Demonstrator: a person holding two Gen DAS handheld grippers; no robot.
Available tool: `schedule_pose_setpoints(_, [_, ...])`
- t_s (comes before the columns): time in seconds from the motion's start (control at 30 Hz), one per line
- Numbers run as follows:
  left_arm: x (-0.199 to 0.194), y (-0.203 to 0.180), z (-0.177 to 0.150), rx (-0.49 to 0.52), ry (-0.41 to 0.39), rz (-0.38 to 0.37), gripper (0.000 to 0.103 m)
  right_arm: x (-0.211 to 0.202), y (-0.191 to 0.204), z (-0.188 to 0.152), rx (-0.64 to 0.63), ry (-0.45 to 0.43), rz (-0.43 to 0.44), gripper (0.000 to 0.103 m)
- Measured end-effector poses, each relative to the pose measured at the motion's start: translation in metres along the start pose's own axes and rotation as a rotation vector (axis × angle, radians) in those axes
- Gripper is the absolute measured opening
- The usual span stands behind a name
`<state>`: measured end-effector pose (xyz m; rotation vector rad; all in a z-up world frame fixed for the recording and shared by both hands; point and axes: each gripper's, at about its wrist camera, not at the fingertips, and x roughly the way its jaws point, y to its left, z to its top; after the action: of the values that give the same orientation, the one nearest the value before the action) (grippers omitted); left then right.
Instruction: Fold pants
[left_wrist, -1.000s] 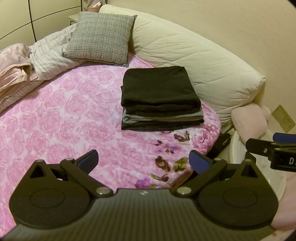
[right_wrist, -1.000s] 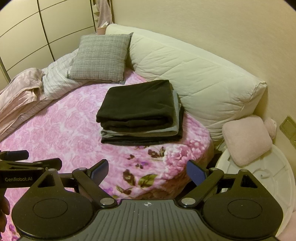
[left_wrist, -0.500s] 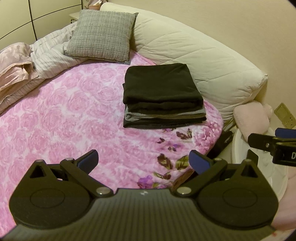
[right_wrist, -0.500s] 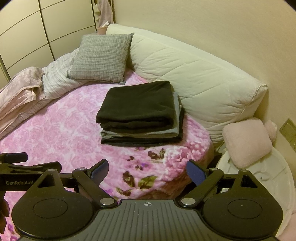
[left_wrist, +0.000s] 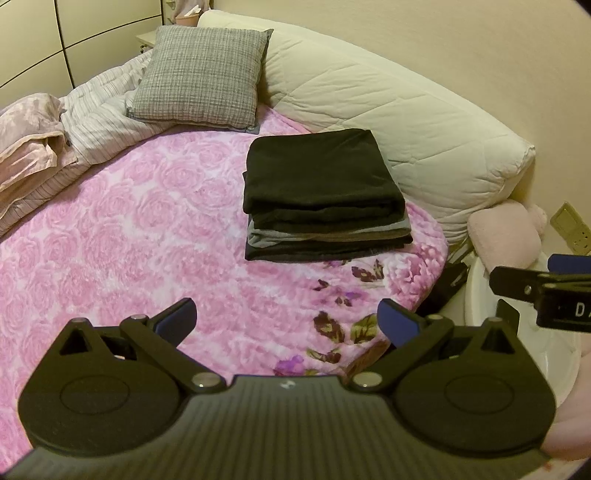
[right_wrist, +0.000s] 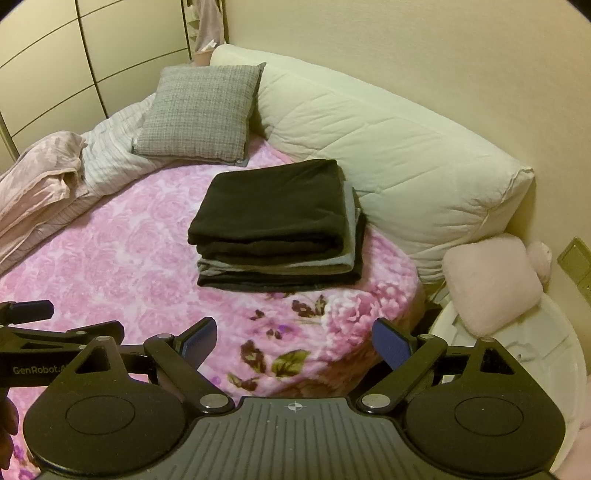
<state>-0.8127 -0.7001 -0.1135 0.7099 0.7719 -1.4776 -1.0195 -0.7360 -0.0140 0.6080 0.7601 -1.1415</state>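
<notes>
A neat stack of folded pants (left_wrist: 321, 192) (right_wrist: 277, 221), black on top with grey and black layers under it, lies on the pink rose-patterned blanket (left_wrist: 129, 236) (right_wrist: 122, 258) near the white bolster. My left gripper (left_wrist: 286, 325) hovers open over the blanket's near edge, well short of the stack, holding nothing. My right gripper (right_wrist: 293, 341) is open too, empty, at about the same distance from the stack. Each gripper shows at the edge of the other's view.
A grey checked cushion (left_wrist: 201, 74) leans at the back, beside a striped duvet (left_wrist: 107, 107) and a crumpled pink cover (left_wrist: 26, 136). The long white bolster (left_wrist: 399, 122) runs along the wall. A pink plush pillow (right_wrist: 491, 280) rests on a white round stand (right_wrist: 546, 354) at the right.
Both grippers have drifted slightly back and up from the stack, which now sits a little lower in the left view. Both stay open and empty.
</notes>
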Motion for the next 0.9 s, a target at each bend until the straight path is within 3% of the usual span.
schedule_pose_setpoints(0.9, [0.007, -0.013, 0.004, -0.006, 0.001, 0.024, 0.102, 0.008, -0.017, 0.001, -0.001, 0.014, 0.011, 0.088])
